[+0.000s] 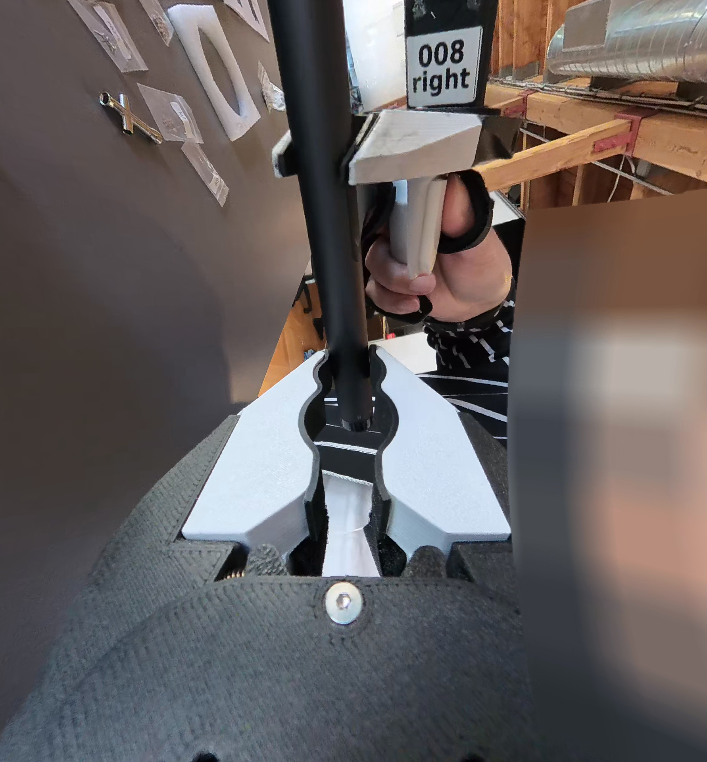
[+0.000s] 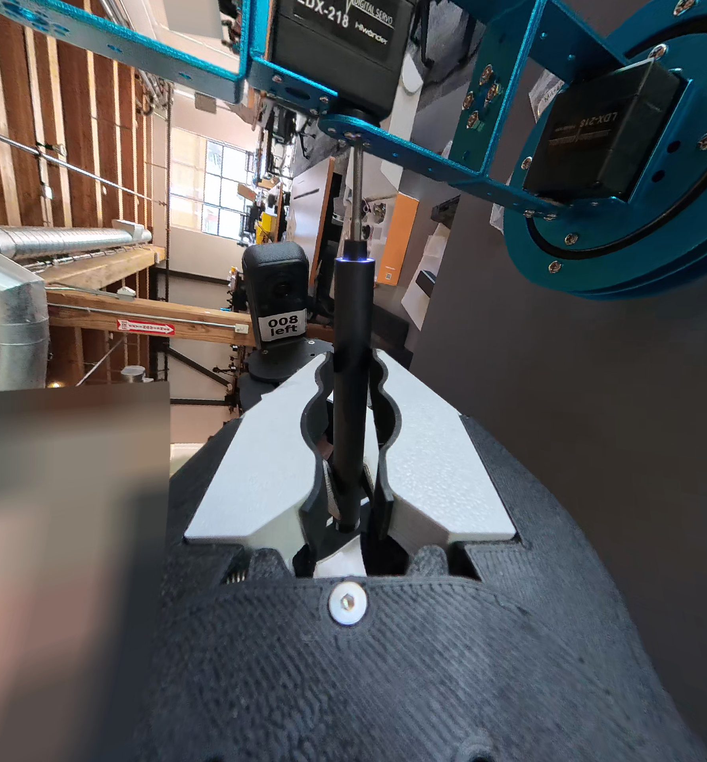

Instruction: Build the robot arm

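A black electric screwdriver (image 1: pixel 327 206) is held by both grippers. My left gripper (image 1: pixel 349 361) is shut on it near its rear end. Farther up the shaft, my right gripper (image 1: pixel 314 165) clamps it, held by a hand (image 1: pixel 446 284). In the right wrist view my right gripper (image 2: pixel 352 363) is shut on the screwdriver (image 2: pixel 352 313). Its metal bit (image 2: pixel 358 198) touches a screw on a blue metal bracket (image 2: pixel 385 136) under a black servo (image 2: pixel 335 53). The left gripper's camera (image 2: pixel 277 284) shows just behind.
The blue arm has a second servo (image 2: pixel 603 132) and a round blue base (image 2: pixel 591 264) on a dark grey table (image 1: pixel 96 247). On the table lie a metal cross wrench (image 1: pixel 131 119), clear bags of small parts (image 1: pixel 170 111) and a white foam piece (image 1: pixel 216 70). My hands' fingertips stand some 8 centimetres from each other.
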`<move>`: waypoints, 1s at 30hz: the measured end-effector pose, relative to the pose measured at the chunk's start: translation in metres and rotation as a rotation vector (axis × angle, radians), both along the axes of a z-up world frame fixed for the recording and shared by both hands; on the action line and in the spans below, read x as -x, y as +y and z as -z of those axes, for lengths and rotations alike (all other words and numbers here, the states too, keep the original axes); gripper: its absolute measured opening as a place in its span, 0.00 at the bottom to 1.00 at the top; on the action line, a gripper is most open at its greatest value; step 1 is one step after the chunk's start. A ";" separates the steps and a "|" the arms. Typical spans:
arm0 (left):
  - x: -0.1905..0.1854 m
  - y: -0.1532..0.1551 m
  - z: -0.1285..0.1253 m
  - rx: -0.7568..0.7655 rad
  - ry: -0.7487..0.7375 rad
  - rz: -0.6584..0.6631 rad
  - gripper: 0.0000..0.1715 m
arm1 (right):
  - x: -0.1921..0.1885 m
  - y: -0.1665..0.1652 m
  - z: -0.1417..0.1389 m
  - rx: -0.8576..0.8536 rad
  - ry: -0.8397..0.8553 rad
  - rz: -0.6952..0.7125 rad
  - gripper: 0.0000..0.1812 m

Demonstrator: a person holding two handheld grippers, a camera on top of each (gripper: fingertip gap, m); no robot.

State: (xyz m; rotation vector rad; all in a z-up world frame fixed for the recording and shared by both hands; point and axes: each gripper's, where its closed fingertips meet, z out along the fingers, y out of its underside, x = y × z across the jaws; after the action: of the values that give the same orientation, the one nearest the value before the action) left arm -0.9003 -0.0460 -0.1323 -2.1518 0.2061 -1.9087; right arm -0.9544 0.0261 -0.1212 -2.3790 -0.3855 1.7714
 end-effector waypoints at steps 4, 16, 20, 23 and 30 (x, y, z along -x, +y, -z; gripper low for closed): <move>0.001 0.001 0.000 0.002 -0.002 0.011 0.09 | 0.001 0.001 0.000 -0.005 -0.004 0.015 0.09; 0.002 0.003 0.001 0.002 -0.004 0.028 0.10 | 0.001 0.004 0.001 0.010 0.018 0.033 0.09; 0.003 0.003 0.002 0.005 -0.001 0.026 0.10 | 0.000 0.010 -0.003 -0.016 0.015 0.058 0.12; 0.004 0.003 0.002 0.003 0.003 0.028 0.09 | 0.002 0.007 -0.001 -0.044 -0.026 0.033 0.12; 0.005 0.004 0.001 0.001 0.002 0.027 0.10 | 0.004 0.005 0.003 -0.106 -0.111 0.001 0.10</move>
State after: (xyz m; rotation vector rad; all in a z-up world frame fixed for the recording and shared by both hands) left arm -0.9053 -0.0424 -0.1336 -2.1621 0.2357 -1.9221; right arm -0.9587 0.0309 -0.1242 -2.4089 -0.4790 1.5811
